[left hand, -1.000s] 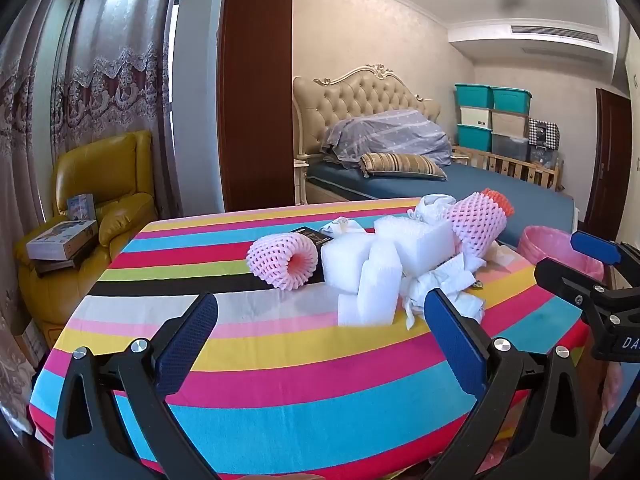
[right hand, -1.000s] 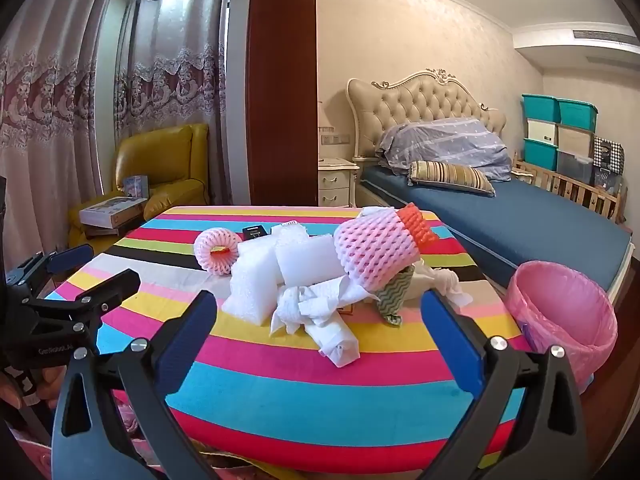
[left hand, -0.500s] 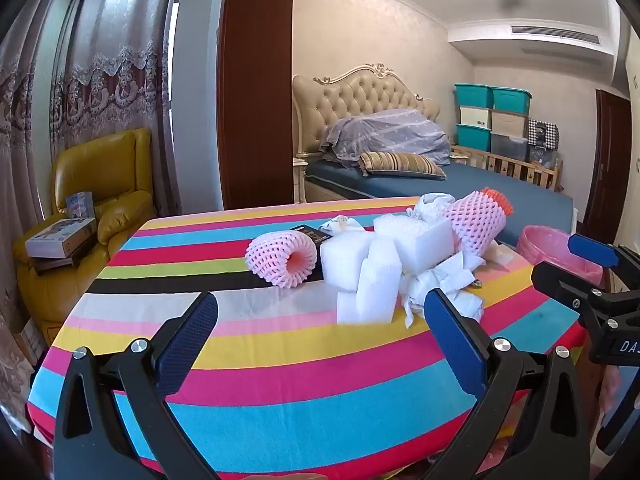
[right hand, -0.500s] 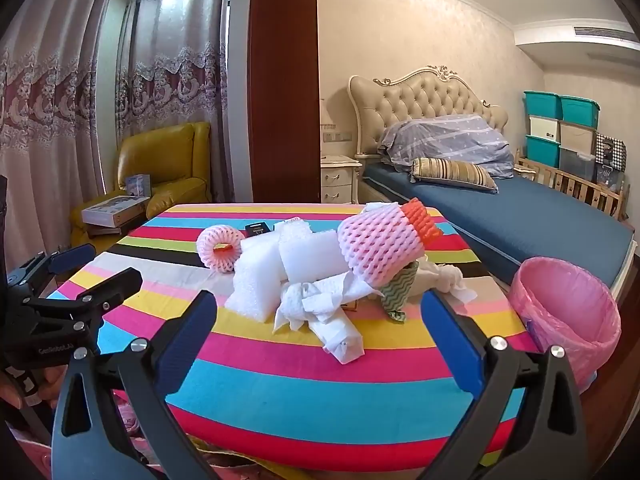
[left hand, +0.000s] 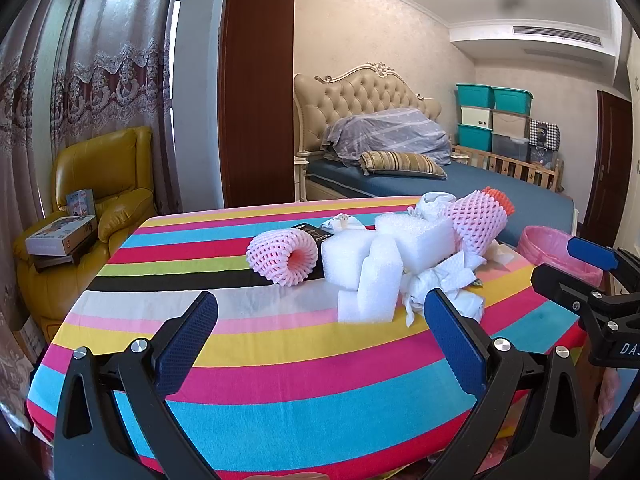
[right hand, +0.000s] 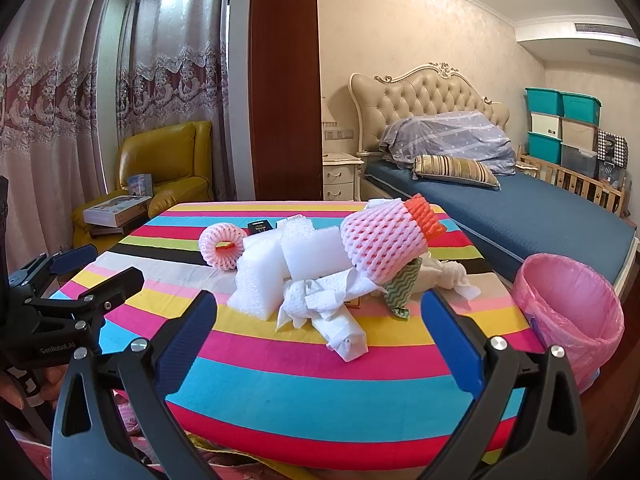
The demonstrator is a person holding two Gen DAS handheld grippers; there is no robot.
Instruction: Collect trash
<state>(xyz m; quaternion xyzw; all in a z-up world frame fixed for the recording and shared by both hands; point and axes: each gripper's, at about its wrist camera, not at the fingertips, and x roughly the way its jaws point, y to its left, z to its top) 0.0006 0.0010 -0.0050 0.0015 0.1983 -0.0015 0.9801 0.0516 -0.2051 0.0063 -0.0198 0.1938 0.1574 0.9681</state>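
Your left claw (left hand: pixel 320 334) and right claw (right hand: pixel 318 334) both hang spread wide and empty over the near edge of the striped desk (right hand: pixel 280 384); the trash pile sits mid-desk: white foam blocks (right hand: pixel 288 264), crumpled paper (right hand: pixel 324 308), two pink fruit nets (right hand: pixel 382 246); the pink-lined bin (right hand: pixel 568 308) stands beside the desk's right edge.

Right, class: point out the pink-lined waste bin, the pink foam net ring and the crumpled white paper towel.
pink-lined waste bin (right hand: pixel 568 300): right wrist view, inner liner wall.
pink foam net ring (left hand: pixel 282 256): left wrist view, mesh side.
crumpled white paper towel (right hand: pixel 320 300): right wrist view, middle folds.
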